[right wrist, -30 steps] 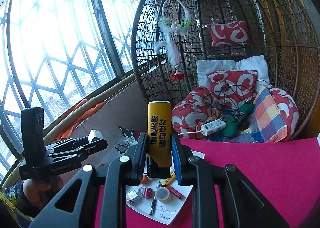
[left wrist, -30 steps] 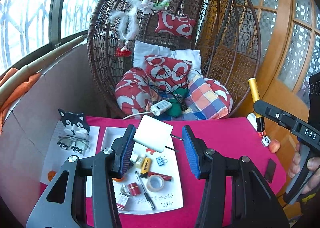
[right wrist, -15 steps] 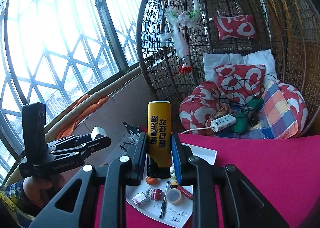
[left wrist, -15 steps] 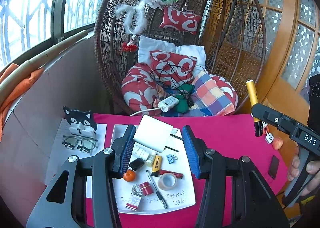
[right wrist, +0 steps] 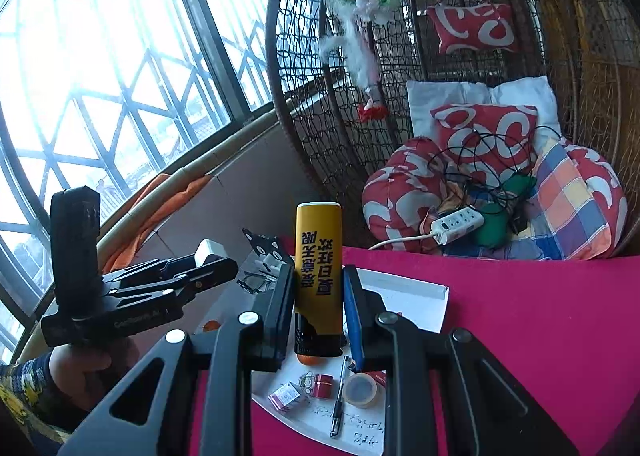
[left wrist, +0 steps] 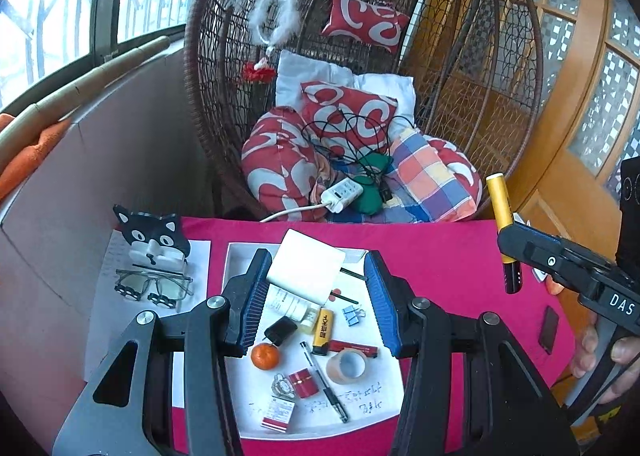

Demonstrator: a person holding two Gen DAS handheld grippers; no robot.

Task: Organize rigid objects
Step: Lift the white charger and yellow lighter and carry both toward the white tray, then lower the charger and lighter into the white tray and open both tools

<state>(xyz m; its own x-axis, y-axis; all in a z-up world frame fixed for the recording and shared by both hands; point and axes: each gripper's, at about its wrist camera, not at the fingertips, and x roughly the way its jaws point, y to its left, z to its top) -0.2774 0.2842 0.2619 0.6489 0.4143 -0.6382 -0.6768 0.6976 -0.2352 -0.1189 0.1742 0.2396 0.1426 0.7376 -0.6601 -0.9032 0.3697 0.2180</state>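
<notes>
Since the earlier frames both hands have drifted toward the white tray (left wrist: 236,256) and a little lower, so the tray and its clutter now loom larger under each camera.

The step in hand looks like carrying two items in to set them down. To do it well, each should come down over a bare patch of the tray, clear of the orange (left wrist: 264,356), the tape roll (left wrist: 346,366) and the pen (left wrist: 324,386) that crowd its near half; the far end of the tray, by the rim, looks the freest. Lowering until the item rests before letting go would keep it from toppling onto the small things.

The left gripper (left wrist: 316,296) stands partly spread above the tray, its left pad against a white flat box (left wrist: 306,274); the right pad (left wrist: 382,296) shows a gap from the box in this view, so I cannot tell how firm that hold is. The right gripper (right wrist: 318,310) is clenched on a yellow lighter (right wrist: 318,256), held upright over the tray's near edge, black base downward
</notes>
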